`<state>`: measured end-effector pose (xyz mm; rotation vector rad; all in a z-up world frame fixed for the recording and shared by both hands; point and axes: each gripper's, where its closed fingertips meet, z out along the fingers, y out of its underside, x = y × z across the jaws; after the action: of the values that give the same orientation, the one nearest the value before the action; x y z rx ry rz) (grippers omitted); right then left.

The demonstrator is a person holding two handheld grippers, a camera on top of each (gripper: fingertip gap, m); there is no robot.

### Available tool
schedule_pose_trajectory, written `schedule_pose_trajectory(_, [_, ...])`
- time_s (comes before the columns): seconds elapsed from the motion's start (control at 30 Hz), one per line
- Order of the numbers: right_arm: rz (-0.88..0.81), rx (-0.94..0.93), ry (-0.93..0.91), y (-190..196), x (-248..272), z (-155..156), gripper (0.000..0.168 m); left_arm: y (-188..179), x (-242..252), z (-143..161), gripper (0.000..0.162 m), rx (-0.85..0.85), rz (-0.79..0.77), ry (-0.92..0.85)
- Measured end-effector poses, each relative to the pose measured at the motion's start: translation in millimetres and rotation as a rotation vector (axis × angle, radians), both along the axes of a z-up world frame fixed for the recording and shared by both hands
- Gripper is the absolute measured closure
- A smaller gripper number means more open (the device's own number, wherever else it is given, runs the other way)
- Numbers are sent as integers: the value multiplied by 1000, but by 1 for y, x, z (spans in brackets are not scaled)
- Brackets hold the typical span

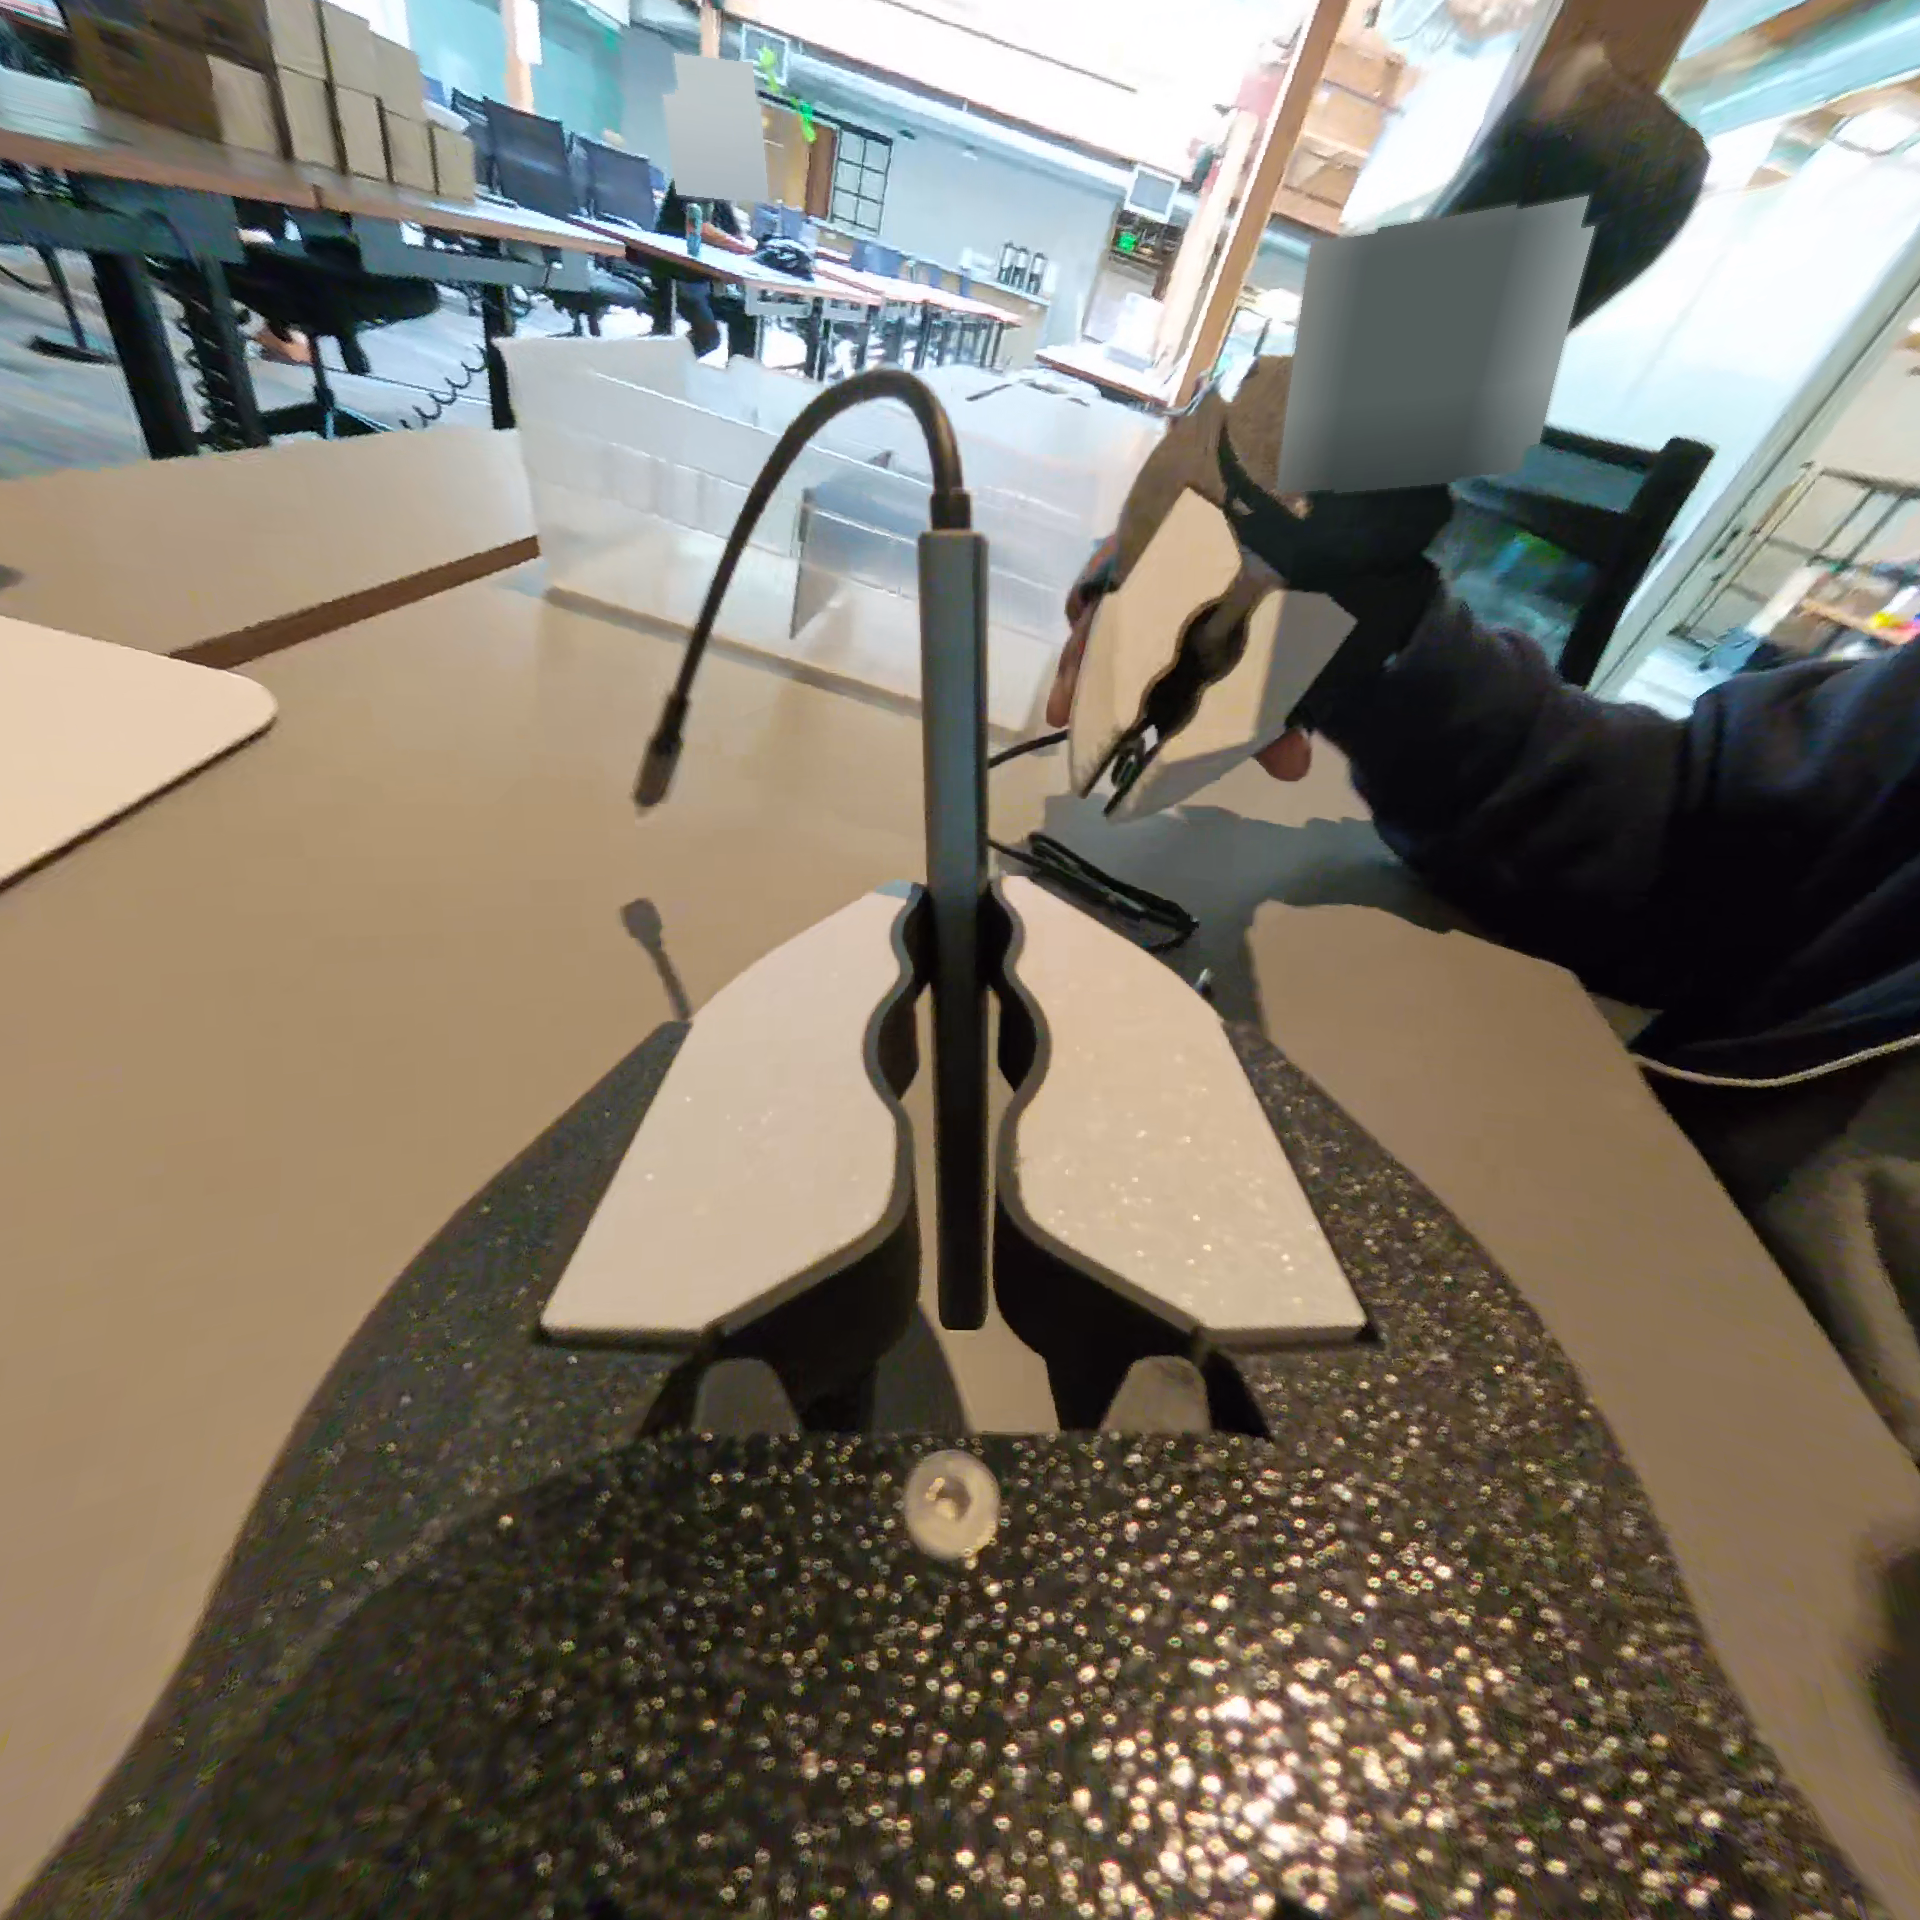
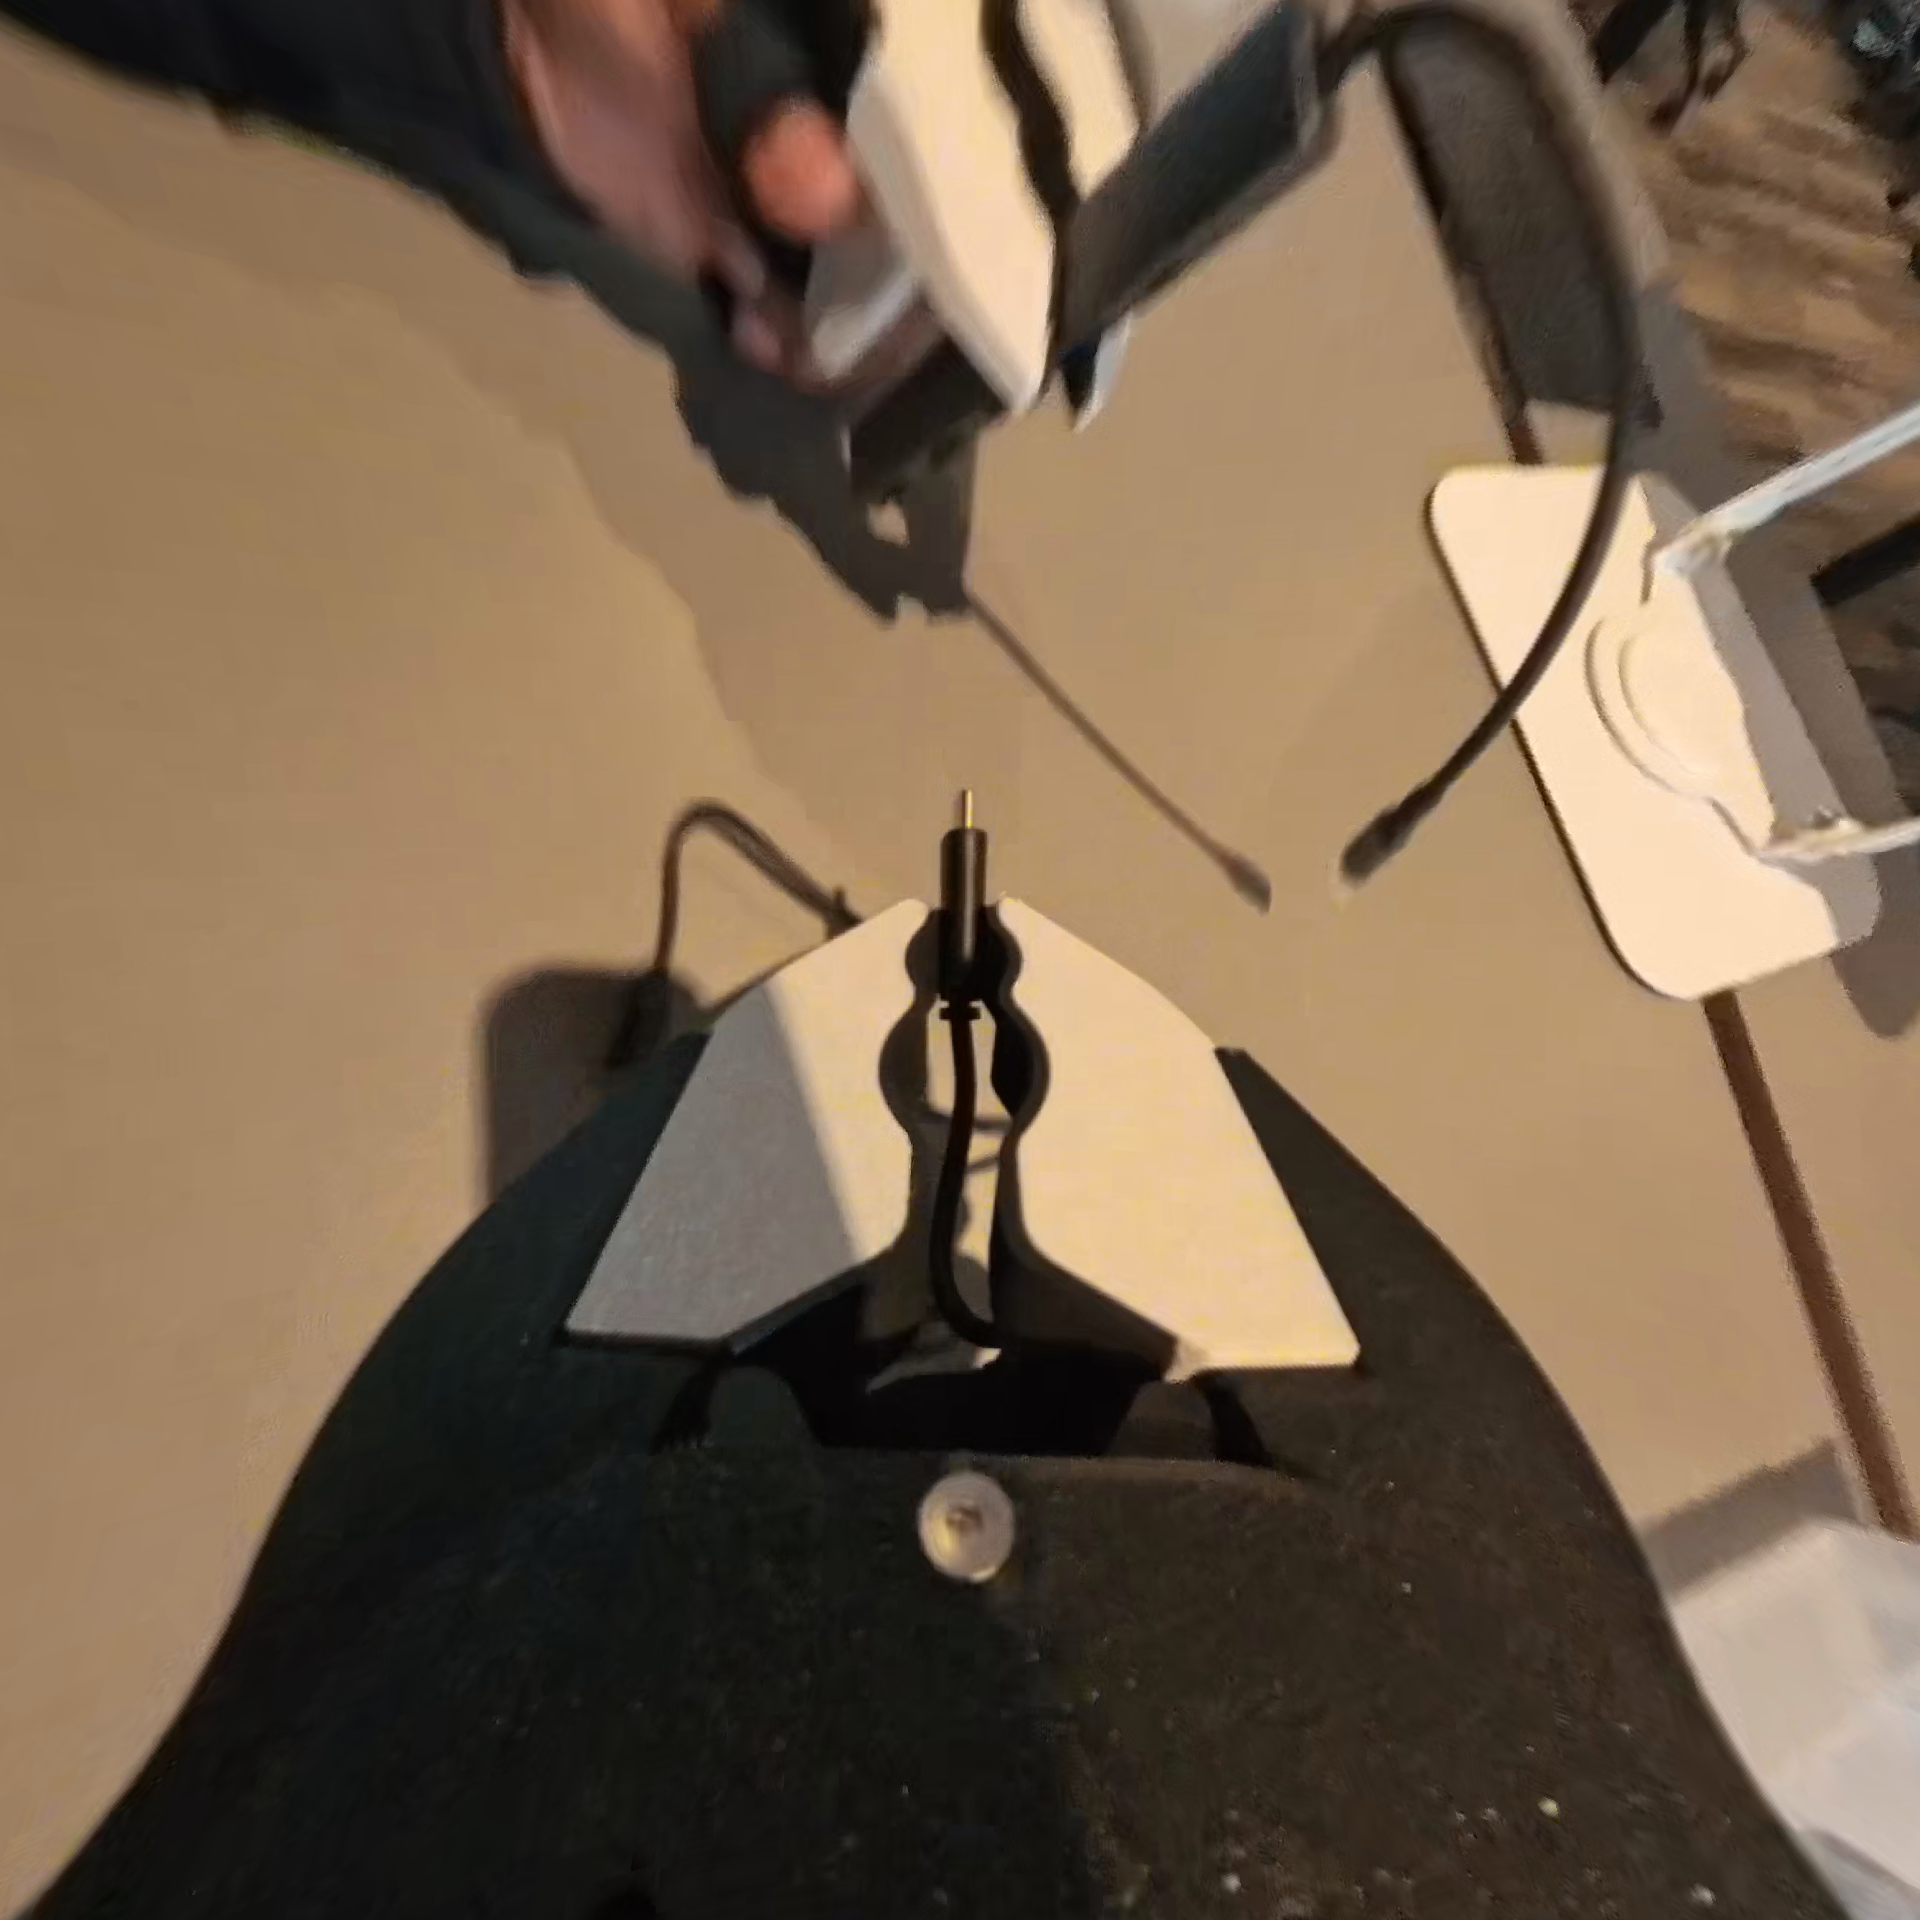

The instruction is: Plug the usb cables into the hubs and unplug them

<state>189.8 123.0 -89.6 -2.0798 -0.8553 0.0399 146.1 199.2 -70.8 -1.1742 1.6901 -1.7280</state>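
My left gripper (image 1: 956,904) is shut on a slim dark grey USB hub (image 1: 951,727), held edge-on above the tan table (image 1: 416,935). The hub's own short black cable (image 1: 790,488) arches up and left, and its plug (image 1: 657,769) hangs free. My right gripper (image 2: 964,909) is shut on the black plug of a USB cable (image 2: 961,883), metal tip pointing forward. The cable's loose length (image 1: 1101,883) lies on the table. In the right wrist view the left gripper (image 2: 1029,312) with the hub (image 2: 1184,177) is blurred at the top. The right gripper also shows in the left wrist view (image 1: 1117,769).
A white flat pad (image 1: 94,727) lies at the table's left edge. A clear plastic bin (image 1: 790,488) stands at the far side. A white device on a clear stand (image 2: 1662,727) is to the right. A person's dark sleeve (image 1: 1610,831) rests on the table.
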Motion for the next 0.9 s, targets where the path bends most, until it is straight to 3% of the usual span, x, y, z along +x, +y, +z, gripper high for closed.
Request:
schedule_pose_trajectory(0.1, [-8,-94,-193,-12,15,-20,162,1,0,-4,152,32,9,14])
schedule_pose_trajectory(0.2, [-19,-87,-278,-14,21,-19,162,0,1,-5,152,55,14,17])
schedule_pose_trajectory(0.43, [-143,147,-272,-13,46,47,162,0,2,-7,153,80,26,17])
schedule_pose_trajectory(0.6, [-251,356,-310,-23,70,124,162,2,3,-7,152,74,39,18])
schedule_pose_trajectory(0.9, [-417,674,-506,-39,108,313,162,2,3,-8,153,80,45,24])
